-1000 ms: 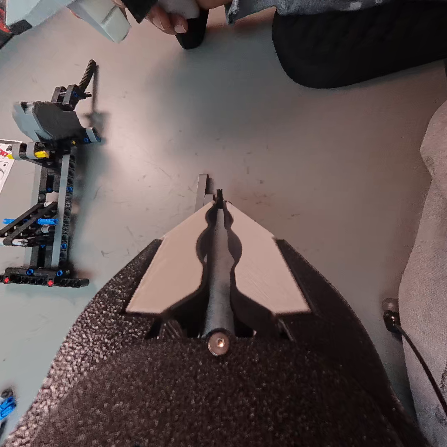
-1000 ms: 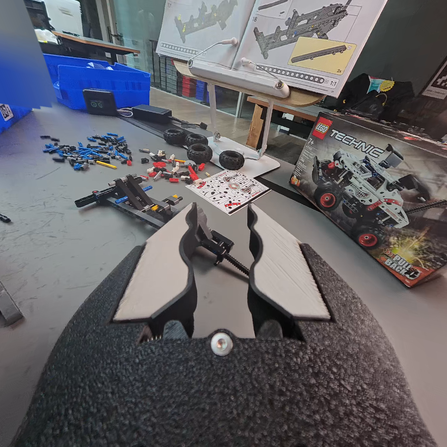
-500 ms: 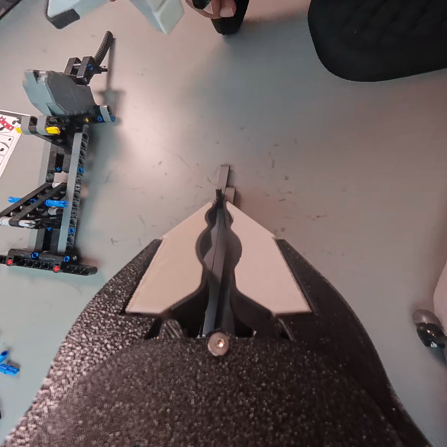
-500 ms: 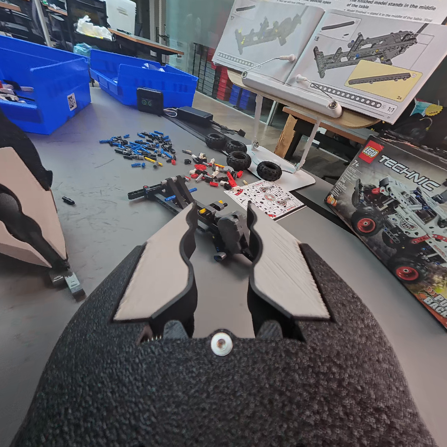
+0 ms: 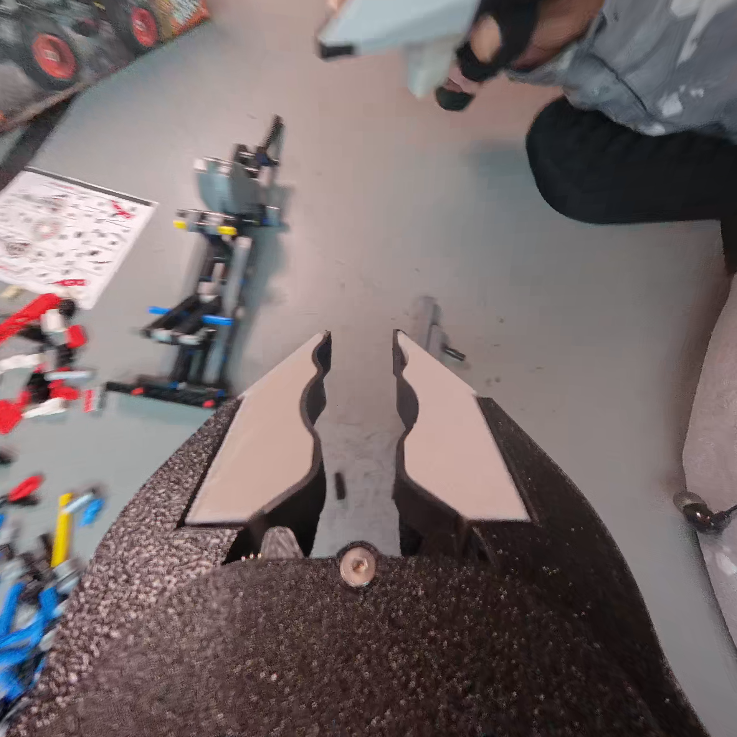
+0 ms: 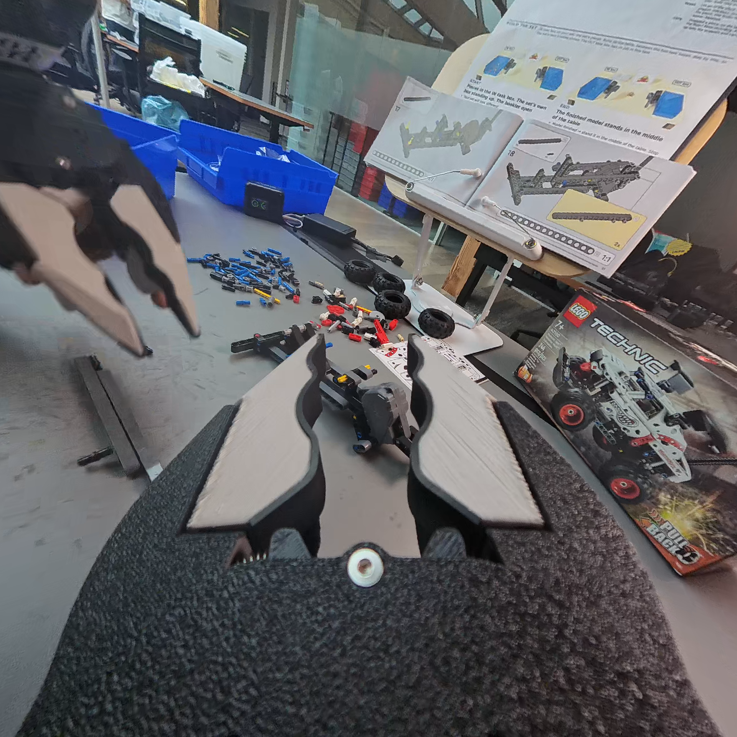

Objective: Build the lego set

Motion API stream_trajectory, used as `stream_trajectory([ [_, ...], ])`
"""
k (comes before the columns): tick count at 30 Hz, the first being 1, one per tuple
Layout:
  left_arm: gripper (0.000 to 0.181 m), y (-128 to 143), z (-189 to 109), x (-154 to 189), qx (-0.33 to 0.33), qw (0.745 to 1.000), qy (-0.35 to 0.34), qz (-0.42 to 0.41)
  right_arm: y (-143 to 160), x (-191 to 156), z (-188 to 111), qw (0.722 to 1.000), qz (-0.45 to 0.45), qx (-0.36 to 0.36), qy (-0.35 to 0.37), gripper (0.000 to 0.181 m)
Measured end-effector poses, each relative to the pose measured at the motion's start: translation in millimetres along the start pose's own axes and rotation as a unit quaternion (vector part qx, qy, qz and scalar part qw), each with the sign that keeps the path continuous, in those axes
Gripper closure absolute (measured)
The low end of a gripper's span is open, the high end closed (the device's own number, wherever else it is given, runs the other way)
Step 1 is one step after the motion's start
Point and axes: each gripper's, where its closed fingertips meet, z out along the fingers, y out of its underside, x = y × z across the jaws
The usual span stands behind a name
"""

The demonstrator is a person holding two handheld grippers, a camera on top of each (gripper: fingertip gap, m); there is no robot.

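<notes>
On the grey table [image 6: 48, 518], the half-built frame [image 6: 371, 406] is seen just beyond the released right claw [image 6: 365, 347] (empty), while the left claw [image 5: 362, 337], likewise released, hovers beside a dark beam [image 5: 431, 325].

The left wrist view looks steeply down along its own fingers at the grey table [image 5: 399, 199] from close above, with the half-built chassis [image 5: 223, 279] at left of frame. The right wrist view sits low and looks nearly level across the table toward the instruction booklet [image 6: 530, 171] at upper right. Both views share the chassis [image 6: 359, 395], the sticker sheet [image 5: 60, 235] and the dark beam [image 6: 107, 414] lying at the right view's left edge.
</notes>
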Motion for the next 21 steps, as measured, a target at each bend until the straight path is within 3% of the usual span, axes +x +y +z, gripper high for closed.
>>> stream_trajectory([
  [4,0.145,-19,-85,-103,-0.009,0.994,-0.105,-0.031,-3,0,-5,1.0,-0.006,0.006,-0.002,0.141],
  [6,0.145,2,-127,-176,-0.069,0.981,-0.171,-0.058,-3,1,-6,1.0,-0.006,0.007,-0.002,0.142],
  [9,0.149,69,-172,-279,-0.174,0.951,-0.23,-0.113,-3,0,-7,1.0,-0.005,0.008,-0.005,0.142],
  [14,0.152,159,-177,-376,-0.223,0.924,-0.241,-0.198,5,-3,-4,1.0,-0.007,-0.006,-0.009,0.142],
  [21,0.154,199,-146,-412,-0.262,0.924,-0.208,-0.187,21,5,-2,1.0,0.008,-0.026,-0.005,0.142],
])
